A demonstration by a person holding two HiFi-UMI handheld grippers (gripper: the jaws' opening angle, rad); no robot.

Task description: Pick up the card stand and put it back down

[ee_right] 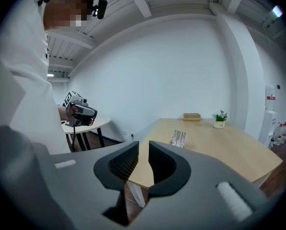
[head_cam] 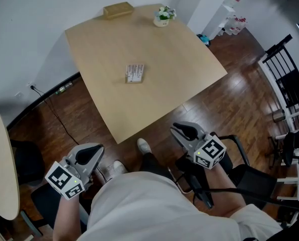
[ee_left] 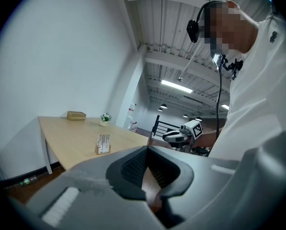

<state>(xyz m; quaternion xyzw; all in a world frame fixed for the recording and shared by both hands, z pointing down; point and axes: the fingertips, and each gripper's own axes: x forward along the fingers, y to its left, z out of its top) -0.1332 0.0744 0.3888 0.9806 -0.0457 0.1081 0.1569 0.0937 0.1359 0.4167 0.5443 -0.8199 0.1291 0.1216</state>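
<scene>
The card stand is a small wooden block that holds white cards upright, and it stands near the middle of the light wooden table. It also shows in the left gripper view as the card stand and in the right gripper view as the card stand. Both grippers hang well short of the table, near the person's lap. My left gripper has its tips together and holds nothing. My right gripper keeps a narrow gap with nothing in it.
At the table's far edge sit a wooden box and a small flower pot. A round table is at the left and dark chairs are at the lower right. A black rack stands on the right. A cable runs across the wooden floor.
</scene>
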